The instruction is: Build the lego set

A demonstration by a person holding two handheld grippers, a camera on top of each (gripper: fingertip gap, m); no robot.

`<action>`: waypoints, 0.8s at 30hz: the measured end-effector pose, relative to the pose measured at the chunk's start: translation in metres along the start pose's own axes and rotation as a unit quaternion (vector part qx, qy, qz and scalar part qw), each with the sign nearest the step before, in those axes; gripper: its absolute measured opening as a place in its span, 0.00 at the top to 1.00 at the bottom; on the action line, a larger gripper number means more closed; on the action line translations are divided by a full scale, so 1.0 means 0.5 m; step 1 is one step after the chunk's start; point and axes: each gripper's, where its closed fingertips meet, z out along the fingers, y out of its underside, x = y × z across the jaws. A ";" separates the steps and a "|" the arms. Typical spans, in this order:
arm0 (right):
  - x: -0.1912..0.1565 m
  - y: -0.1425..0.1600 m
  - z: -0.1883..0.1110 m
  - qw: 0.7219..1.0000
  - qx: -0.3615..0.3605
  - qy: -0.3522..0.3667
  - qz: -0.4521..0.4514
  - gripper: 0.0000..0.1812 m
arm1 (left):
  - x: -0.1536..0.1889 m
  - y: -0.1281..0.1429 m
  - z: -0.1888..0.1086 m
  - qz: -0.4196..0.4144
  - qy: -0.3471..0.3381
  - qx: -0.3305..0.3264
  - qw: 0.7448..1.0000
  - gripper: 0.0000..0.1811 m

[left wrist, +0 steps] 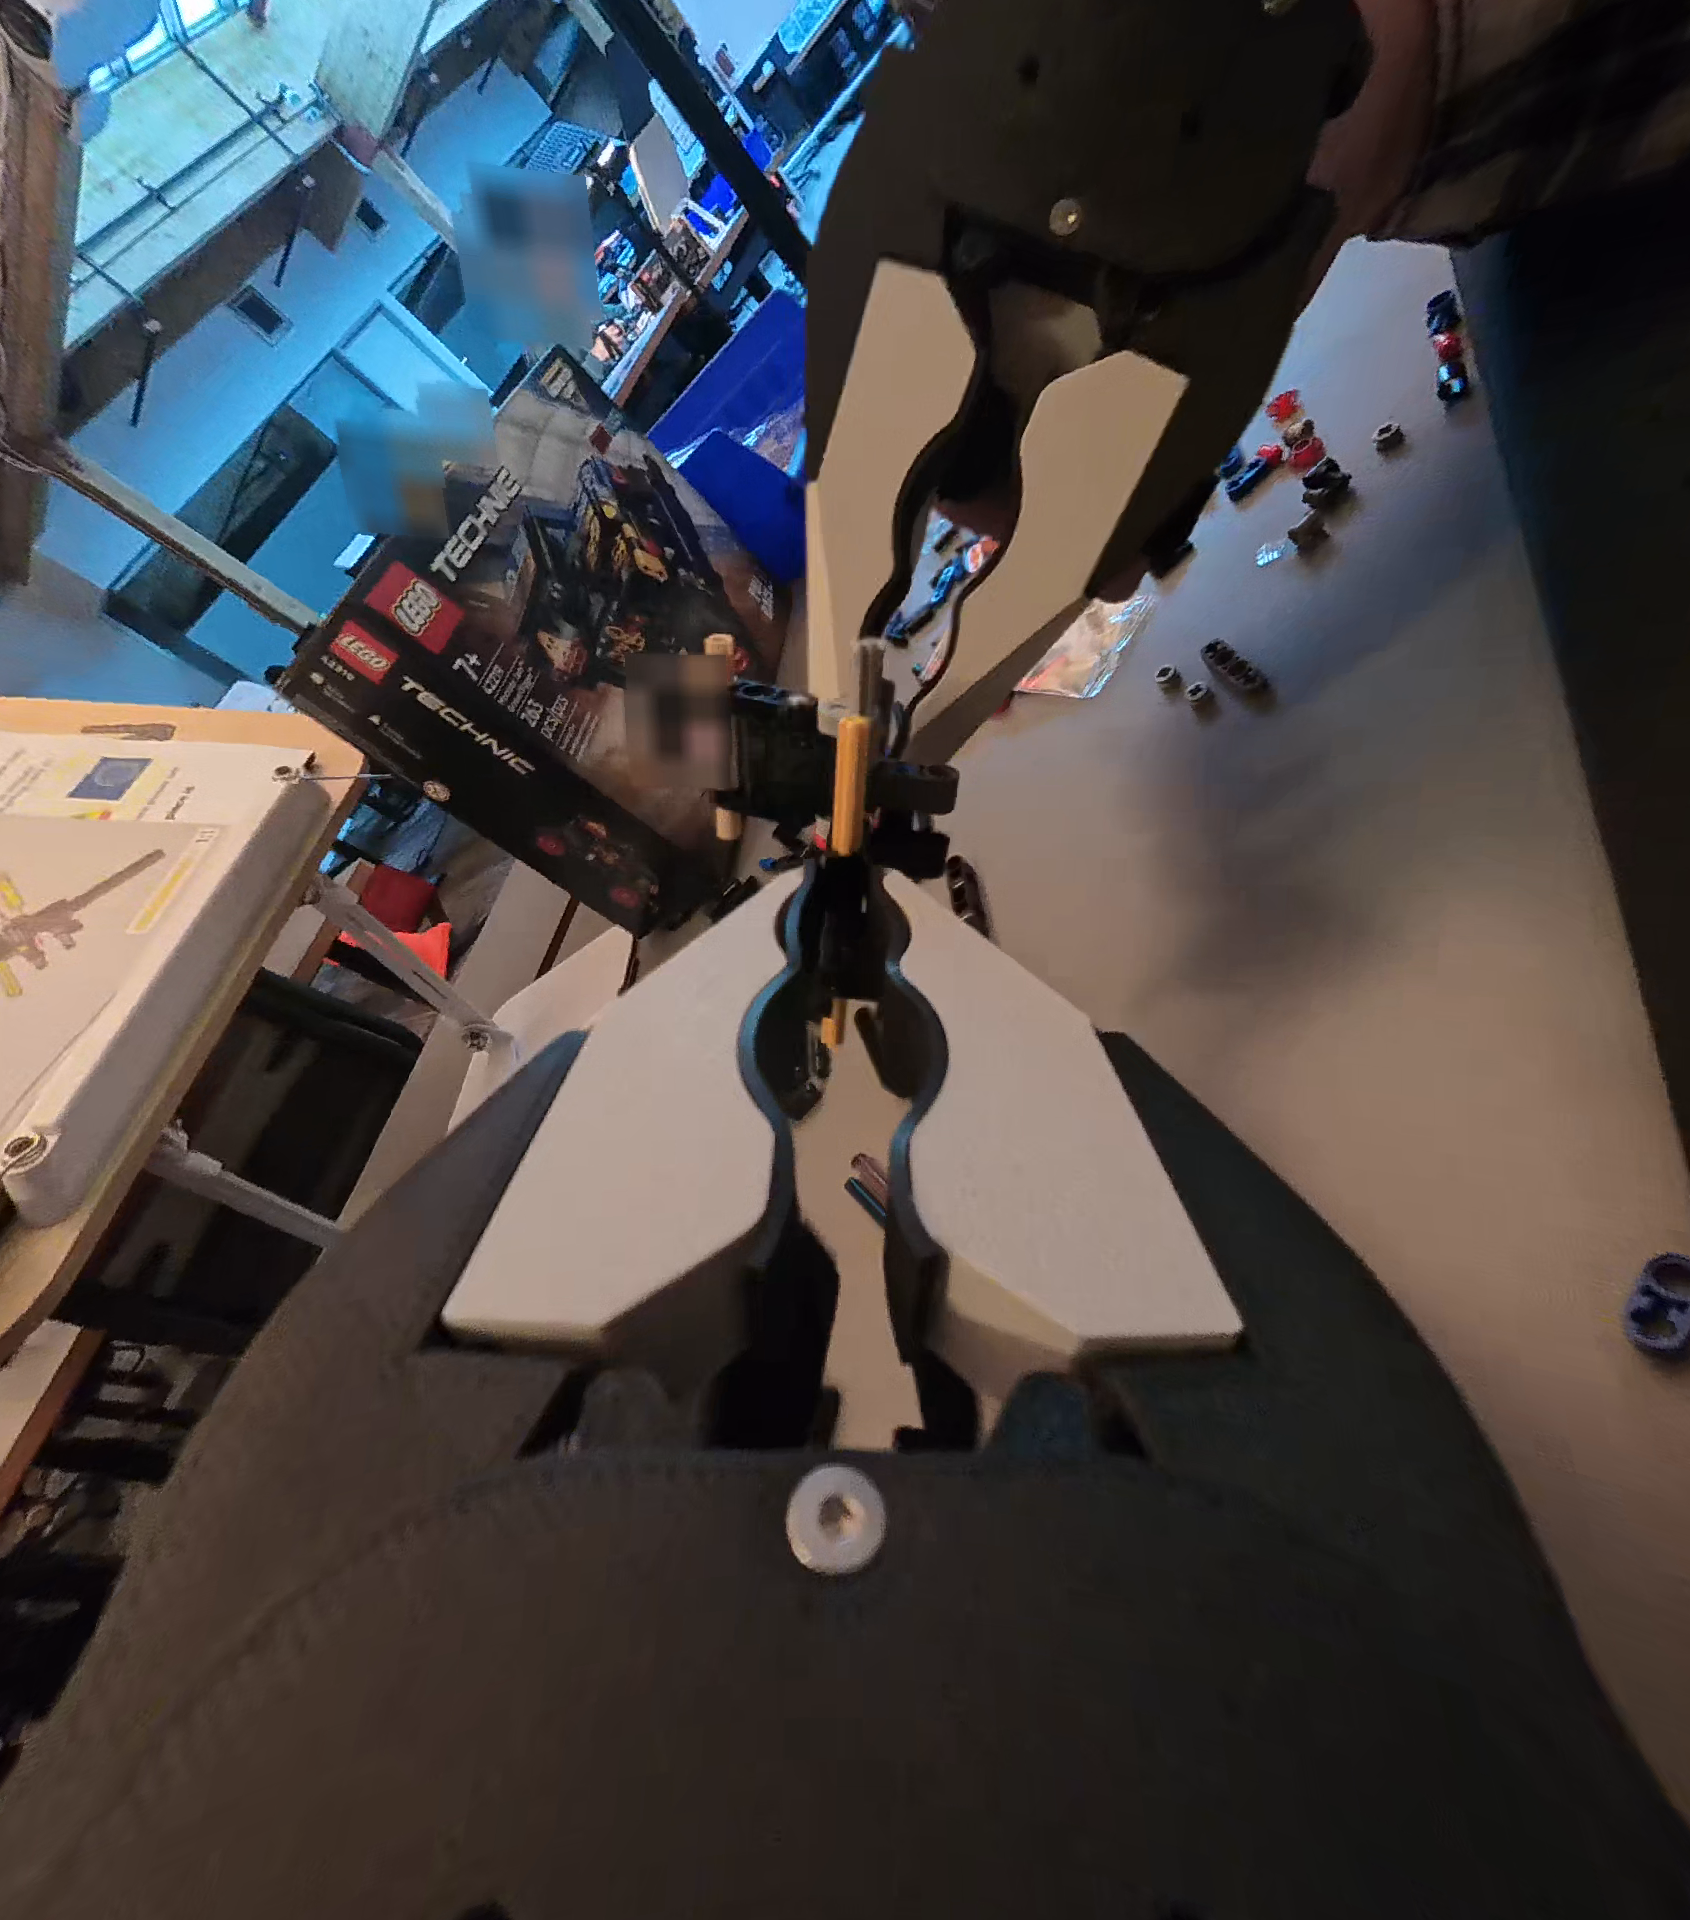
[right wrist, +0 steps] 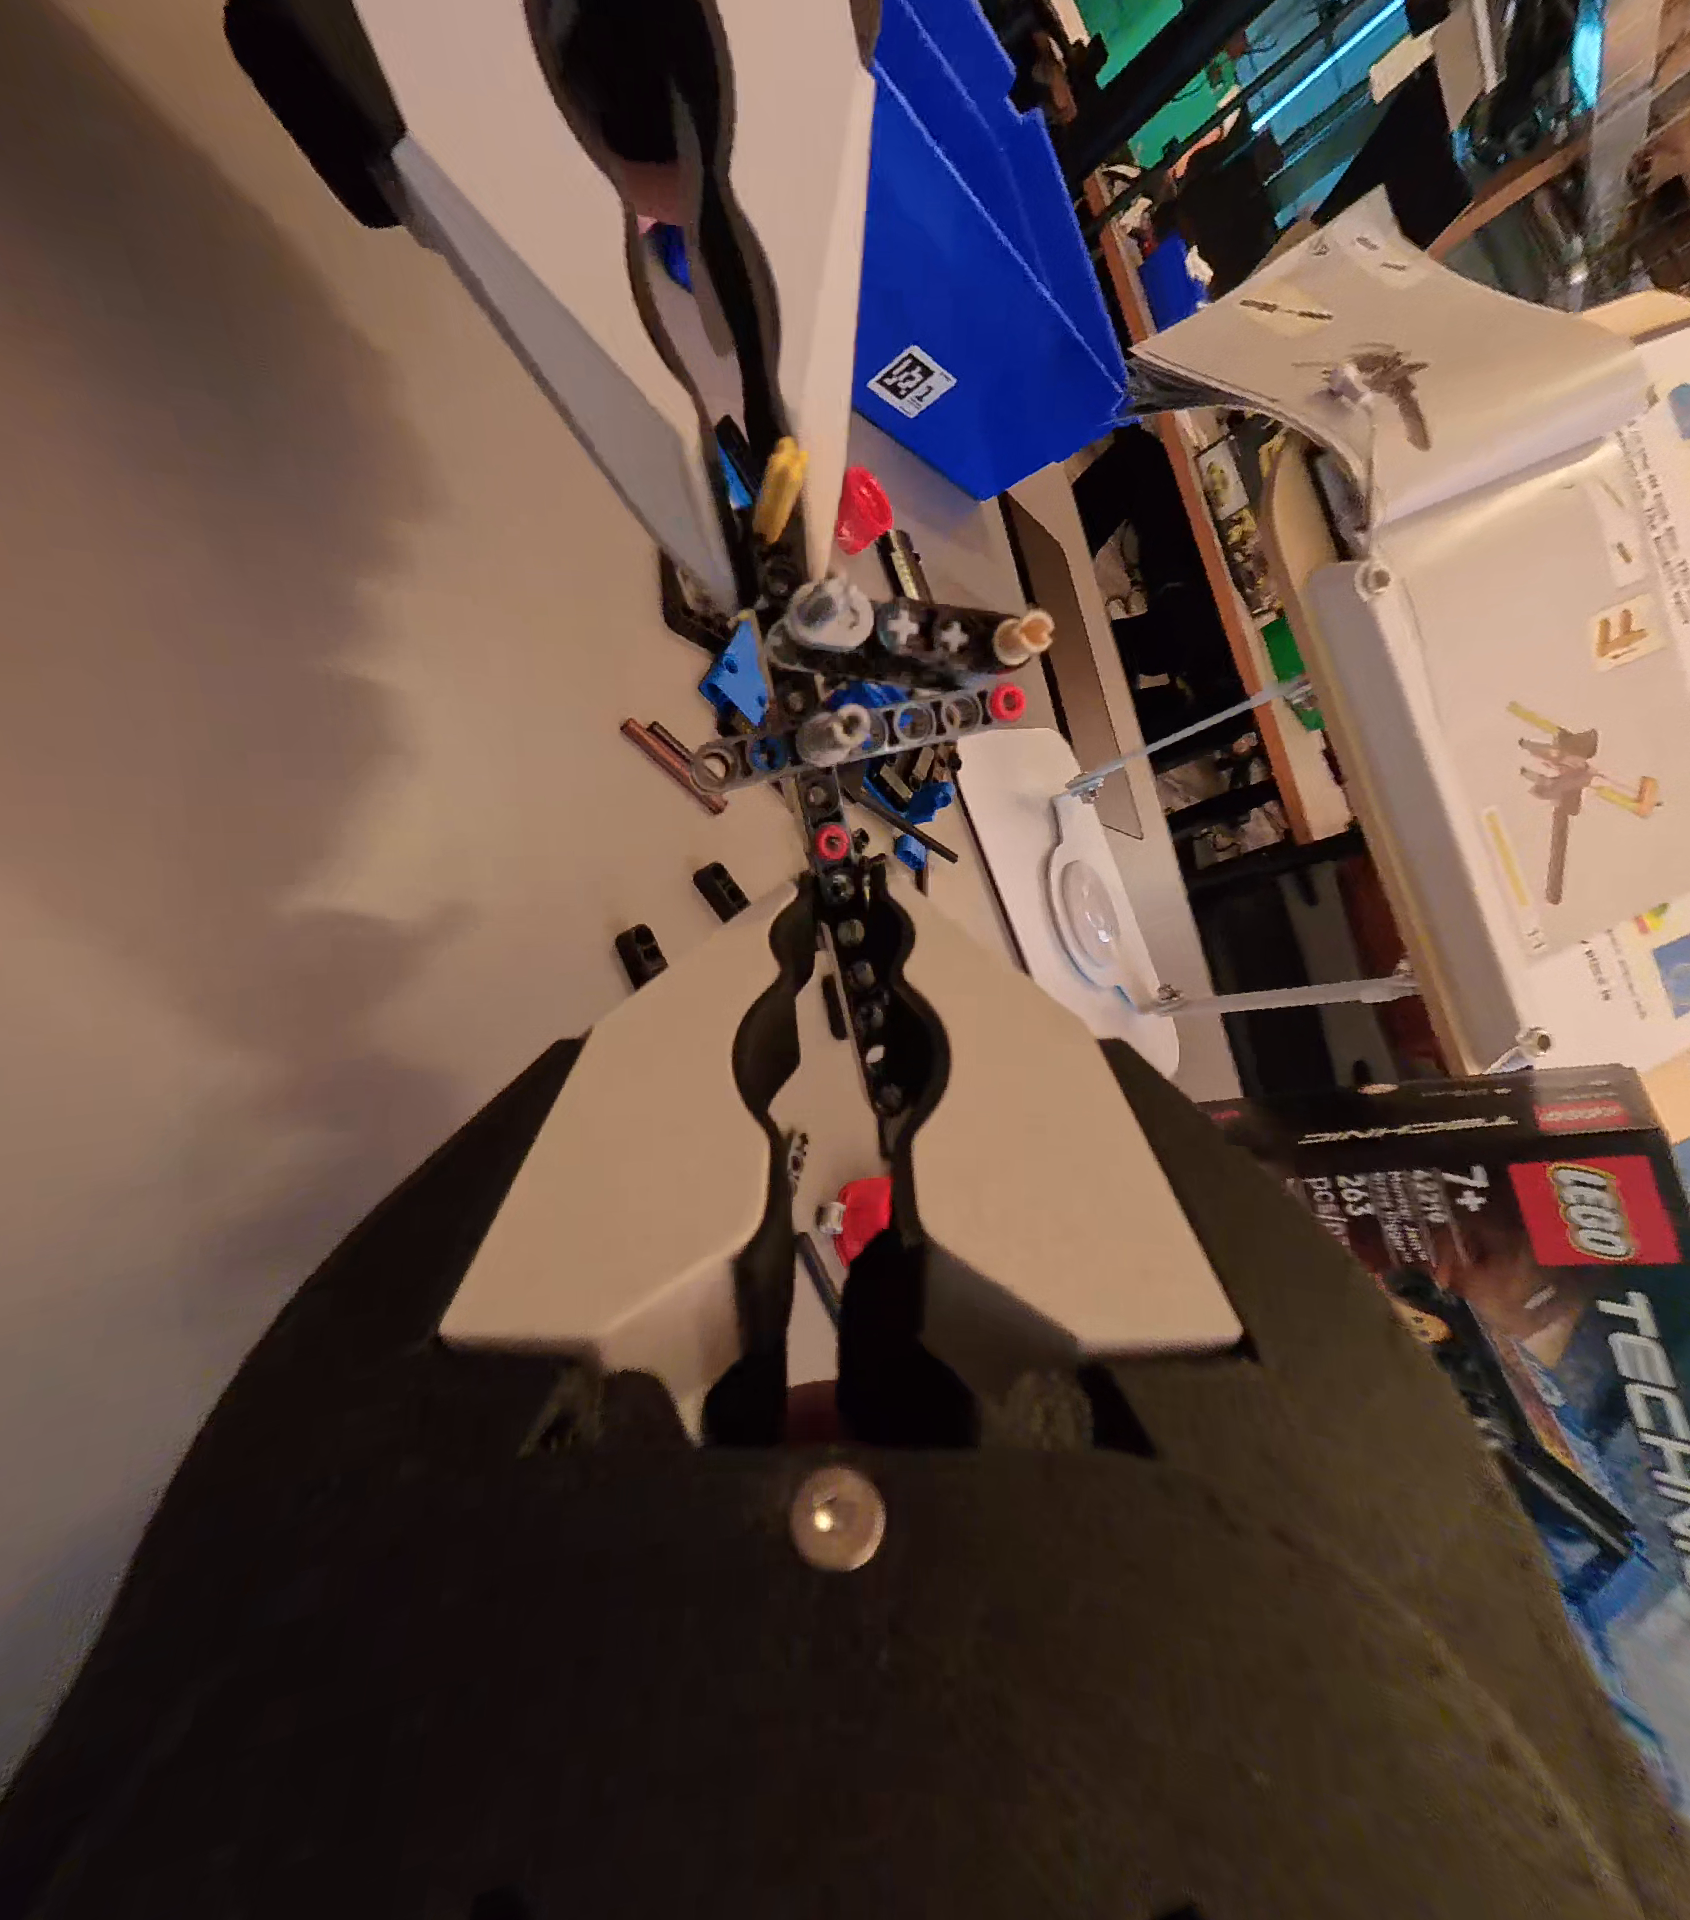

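A black Lego Technic assembly (left wrist: pixel 789 758) with a yellow axle (left wrist: pixel 849 779) is held in the air between both grippers. My left gripper (left wrist: pixel 841 894) is shut on its near end. My right gripper (left wrist: pixel 877 644) comes in from above, its tips at the assembly's far end. In the right wrist view, my right gripper (right wrist: pixel 836 894) is shut on a long black holed beam (right wrist: pixel 856 966) of the assembly (right wrist: pixel 851 707), which carries grey, blue and red pins. The left gripper (right wrist: pixel 779 561) grips it from the far side, beside a yellow part (right wrist: pixel 779 488).
The white table (left wrist: pixel 1340 935) holds loose red, black and blue pieces (left wrist: pixel 1298 457), a blue link (left wrist: pixel 1667 1299) and a plastic bag (left wrist: pixel 1090 644). The Lego box (left wrist: pixel 508 707) and an instruction booklet on a stand (left wrist: pixel 41 914) are at the table's edge. Blue bins (right wrist: pixel 976 312) stand behind. My hands' fingertips stand some 5 centimeters from each other.
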 end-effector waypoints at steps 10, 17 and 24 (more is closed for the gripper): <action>0.002 0.015 0.014 0.989 -0.062 0.056 -0.125 0.97 | -0.020 0.003 0.004 0.051 -0.044 -0.036 0.997 0.66; -0.043 0.013 0.041 0.979 -0.083 0.037 -0.182 0.98 | 0.049 0.017 0.022 0.150 0.002 -0.090 0.985 0.70; -0.044 0.036 0.045 0.985 -0.094 0.023 -0.143 0.97 | 0.043 0.032 0.000 0.152 -0.006 -0.101 0.983 0.79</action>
